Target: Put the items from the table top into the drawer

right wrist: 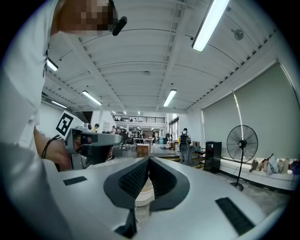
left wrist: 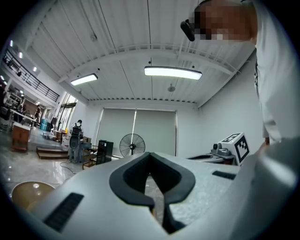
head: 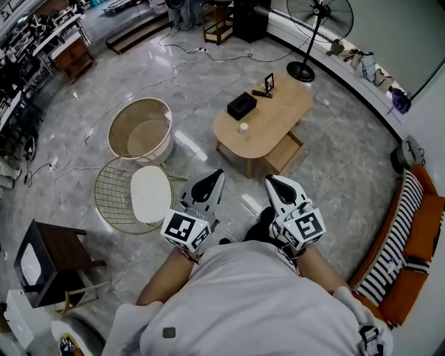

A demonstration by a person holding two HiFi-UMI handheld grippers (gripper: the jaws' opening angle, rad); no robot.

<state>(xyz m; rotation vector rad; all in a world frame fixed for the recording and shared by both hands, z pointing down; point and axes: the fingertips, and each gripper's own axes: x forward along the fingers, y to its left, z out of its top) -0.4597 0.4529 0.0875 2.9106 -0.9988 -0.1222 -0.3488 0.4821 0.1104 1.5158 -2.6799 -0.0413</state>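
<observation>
Both the left claw (head: 217,175) and right claw (head: 271,181) are closed on nothing. The black box (head: 241,106) and small cup (head: 243,128) sit on the worktop (head: 278,118) well ahead of them, drawer (head: 285,154) nearer the right claw. Arriving with jaws closed could knock the light cup over

A glossy grey marble floor (head: 334,181) spread through the large hall, with a standing fan (head: 318,15) at its far side and an orange sofa (head: 424,222) at the right. Long strip lights (left wrist: 172,71) glowed on the white ribbed ceiling (left wrist: 122,33) above pale drawn blinds (left wrist: 136,129).
</observation>
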